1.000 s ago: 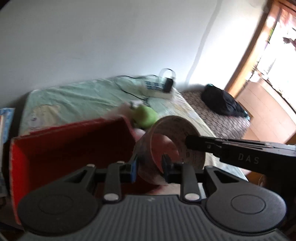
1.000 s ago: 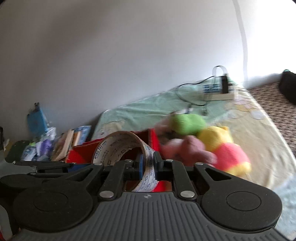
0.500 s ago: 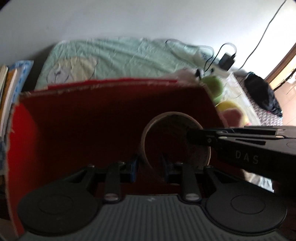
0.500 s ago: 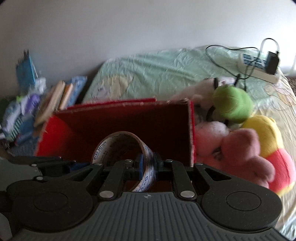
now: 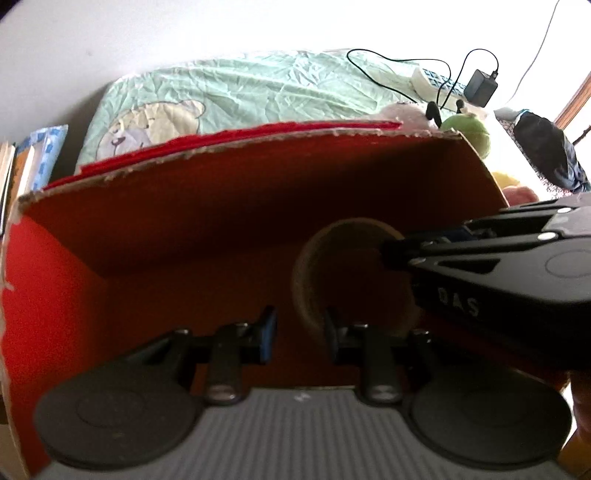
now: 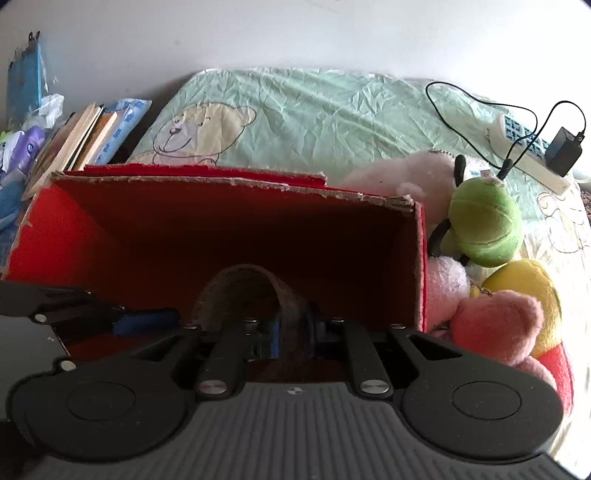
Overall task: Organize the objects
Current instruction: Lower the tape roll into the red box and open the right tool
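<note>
The tape roll (image 6: 255, 291) sat inside the red box (image 6: 221, 229) (standing on its edge), its band clamped by the right gripper (image 6: 293, 328); the left gripper (image 5: 299, 332) stood released, fingers spread beside it.

A bed (image 6: 332, 122) under a pale green sheet printed with a bear (image 6: 199, 129) fills the background against a white wall (image 6: 258, 33). A white power strip (image 6: 528, 151) lies on the sheet near its right edge, with a black adapter (image 6: 563, 151) plugged in and a black cable (image 6: 472, 107) looping beside it. Books (image 6: 85, 136) and plastic packets (image 6: 26, 147) stand left of the bed. A dark bag (image 5: 546, 151) lies at far right.
</note>
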